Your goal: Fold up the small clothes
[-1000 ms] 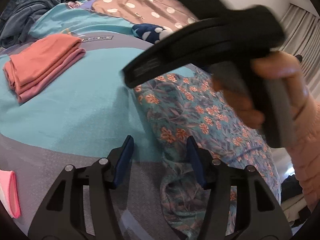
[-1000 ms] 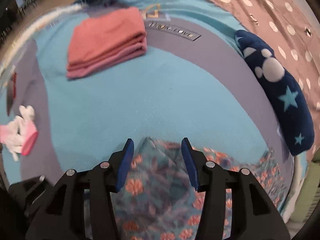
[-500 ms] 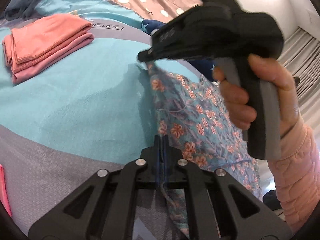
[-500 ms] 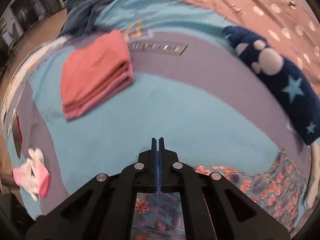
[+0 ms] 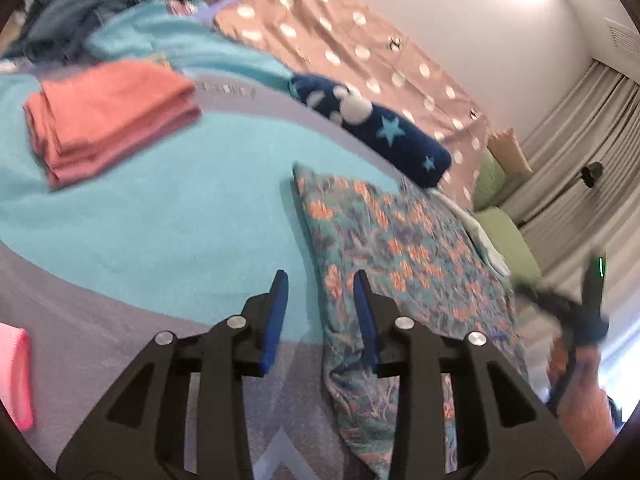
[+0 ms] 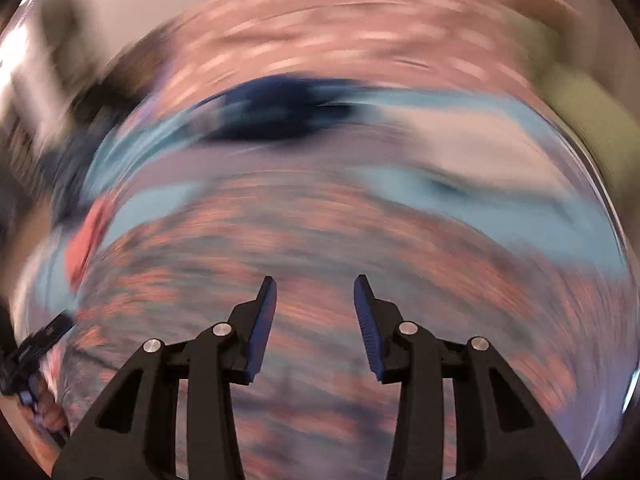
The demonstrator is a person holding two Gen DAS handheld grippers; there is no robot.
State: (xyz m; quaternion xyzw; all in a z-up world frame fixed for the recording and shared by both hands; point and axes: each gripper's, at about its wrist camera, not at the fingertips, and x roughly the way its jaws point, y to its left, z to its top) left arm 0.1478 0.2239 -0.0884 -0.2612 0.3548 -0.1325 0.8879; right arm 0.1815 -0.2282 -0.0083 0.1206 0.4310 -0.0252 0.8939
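Note:
A teal floral garment [image 5: 400, 256] lies flat on the bed, its left edge folded straight. My left gripper [image 5: 320, 280] is open and empty, just above the garment's near left edge. My right gripper [image 6: 314, 286] is open and empty above the same floral cloth [image 6: 320, 240]; its view is heavily motion-blurred. The right gripper also shows, blurred, at the right of the left wrist view [image 5: 576, 312].
A folded stack of coral-pink clothes [image 5: 108, 116] lies at the left on the teal blanket [image 5: 160, 216]. A navy star-print roll [image 5: 372, 128] lies behind the garment. A dotted mauve cover [image 5: 352, 40] and dark clothes [image 5: 80, 12] are at the back. A pink item [image 5: 14, 376] is at the near left.
Both grippers were shut on the floral garment's edge half a second ago; both have opened and let go. The right gripper has swung away to the right, fast.

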